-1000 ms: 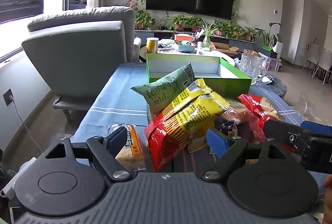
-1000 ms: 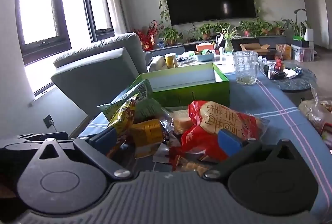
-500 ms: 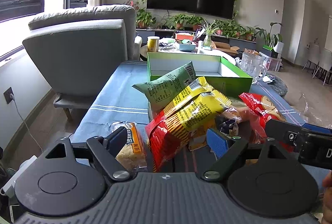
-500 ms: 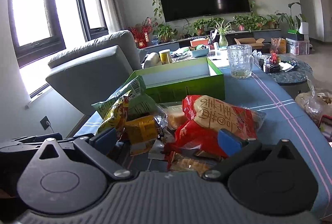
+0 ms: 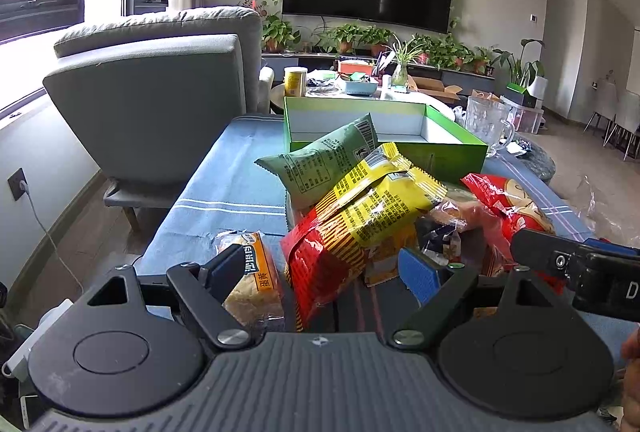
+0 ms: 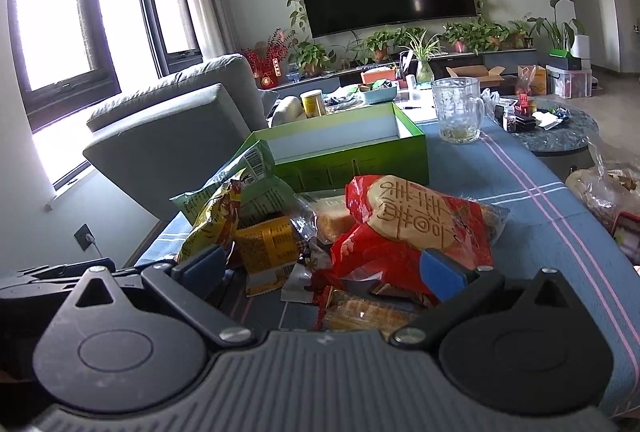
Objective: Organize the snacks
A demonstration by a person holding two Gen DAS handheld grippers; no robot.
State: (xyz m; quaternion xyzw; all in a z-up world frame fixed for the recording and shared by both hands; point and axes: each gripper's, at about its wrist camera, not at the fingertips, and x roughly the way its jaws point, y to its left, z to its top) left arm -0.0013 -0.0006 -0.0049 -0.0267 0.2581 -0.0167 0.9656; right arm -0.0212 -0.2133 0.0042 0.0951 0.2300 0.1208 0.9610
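**Both grippers wide open over the snack pile**

Your left gripper (image 5: 320, 268) has its jaws spread wide and grips nothing. Its left pad (image 5: 226, 266) sits against the clear-wrapped orange pastry pack (image 5: 254, 276); the red-and-yellow bag (image 5: 352, 228) hangs down btwn the two pads, and I can't tell if it touches either.

Your right gripper (image 6: 320, 266) is just as wide open, also holding nothing. Its right pad (image 6: 444, 272) is up against the red cracker bag (image 6: 412, 228) — the left pad is just beside the small yellow pack (image 6: 266, 250).

The snacks lie heaped on the blue striped cloth (image 5: 224, 191), green bag (image 5: 320, 159) on top at the back, leaning toward the green box (image 6: 348, 151). The box stands just behind the pile w/ a white interior and nothing visible inside. A glass mug (image 6: 458, 109) stands near the box's right far corner.
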